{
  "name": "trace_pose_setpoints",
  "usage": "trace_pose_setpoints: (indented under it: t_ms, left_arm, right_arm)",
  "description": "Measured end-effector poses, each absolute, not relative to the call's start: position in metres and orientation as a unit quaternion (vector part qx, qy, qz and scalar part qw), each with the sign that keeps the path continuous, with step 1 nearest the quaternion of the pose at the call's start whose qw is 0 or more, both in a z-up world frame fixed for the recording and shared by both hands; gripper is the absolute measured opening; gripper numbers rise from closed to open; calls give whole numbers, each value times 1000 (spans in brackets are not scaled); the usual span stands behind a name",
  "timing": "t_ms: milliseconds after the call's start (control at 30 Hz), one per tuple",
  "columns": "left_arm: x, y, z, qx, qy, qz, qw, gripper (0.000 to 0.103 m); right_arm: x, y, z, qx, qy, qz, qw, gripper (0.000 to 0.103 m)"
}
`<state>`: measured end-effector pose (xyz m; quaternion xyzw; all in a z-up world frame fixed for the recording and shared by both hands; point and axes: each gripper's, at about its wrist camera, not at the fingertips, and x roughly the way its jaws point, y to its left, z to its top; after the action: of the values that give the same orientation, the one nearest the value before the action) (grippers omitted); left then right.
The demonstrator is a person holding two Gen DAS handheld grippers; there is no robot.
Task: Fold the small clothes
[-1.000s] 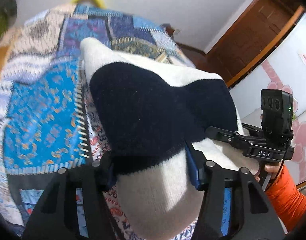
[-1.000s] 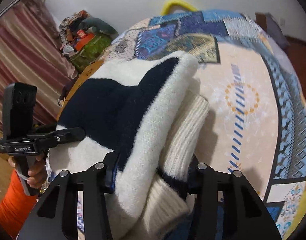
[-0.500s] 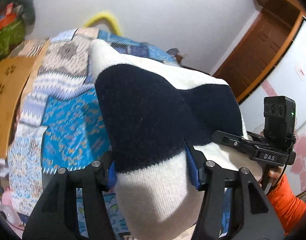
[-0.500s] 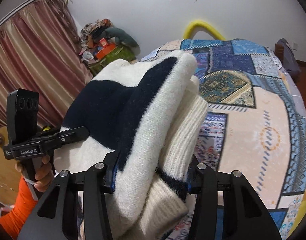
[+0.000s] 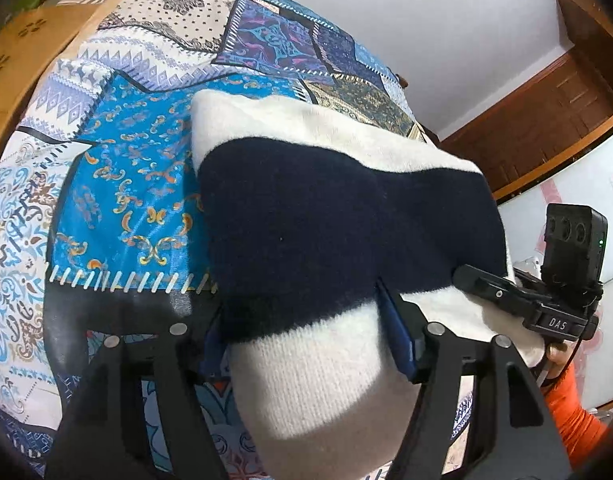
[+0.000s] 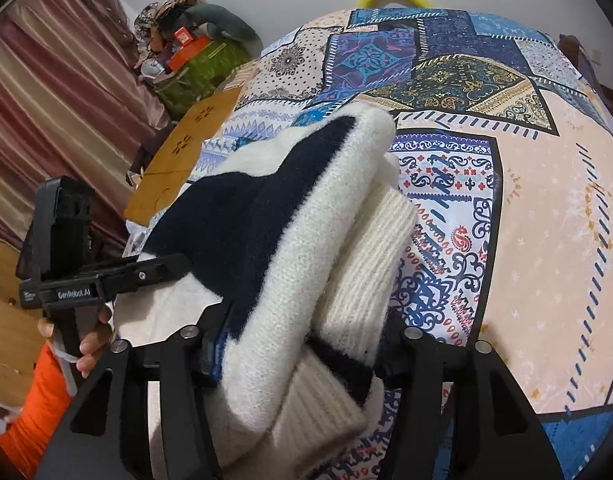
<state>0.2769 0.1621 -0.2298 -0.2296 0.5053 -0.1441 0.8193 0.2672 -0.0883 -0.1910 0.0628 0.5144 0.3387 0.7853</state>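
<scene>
carrying step in hand, by the look of it: folded cream-and-navy knitted sweater [image 5: 338, 240] held up above the patchwork-print bedspread [image 5: 118, 184], gripped from both near ends. left hand-held gripper [image 5: 306, 344] closed around the near cream end of the bundle, blue pads pressed into the wool on both sides. right hand-held gripper [image 6: 298, 344] likewise clamped on the thick stack of layers at the right end, a ribbed cream cuff or hem [image 6: 370, 264] squeezed in among them. each hand-held gripper also visible from the other's camera, fingers sunk into the far side of the bundle.

folding itself seems done or nearly so; probably only setting down remains. next move likely calls for lowering both ends level onto the bed, then letting go together so the layers do not slide apart.

sweater soft, fuzzy, thick, with a broad navy band across cream; rounded, bulging edges where folded. ribbed part firmer, with fine vertical ridges. bedspread smooth, flat, printed with blue, peach and white panels and mock stitching. tan wooden board [image 6: 186, 160] lying beyond the bed's left edge.
</scene>
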Motion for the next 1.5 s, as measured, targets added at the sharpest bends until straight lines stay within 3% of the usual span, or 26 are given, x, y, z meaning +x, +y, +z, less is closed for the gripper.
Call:
trace_pose_setpoints:
  t_ms: [367,700,967,1033,1100,1200,1367,1500]
  left_arm:
    - [228,150,-141,-104,426,-55,897,67]
    - [122,107,-4,-40,237,-20,970,67]
    - [37,75,37,-13,128,2,992,69]
    - [25,71,37,-12,116,9,993,78]
    - [16,68,36,-10,105,16,994,92]
    - [6,67,36,-9,94,27,995,96]
    - [-4,65,35,-6,90,34,995,100]
    - [-7,62,34,-10,89,34,995,101]
  right_arm:
    - [227,-110,-122,17,425,327,844,58]
    - [145,-125,-11,11,249,337,908,58]
    - [71,-121,24,1,138,327,935,58]
    - [55,-120,28,0,120,322,939,60]
    - [46,-117,29,-1,108,313,944,72]
    - [37,-116,30,-3,91,294,951,88]
    - [33,-116,29,-2,83,273,958,103]
    - [36,-113,29,-14,84,263,961,103]
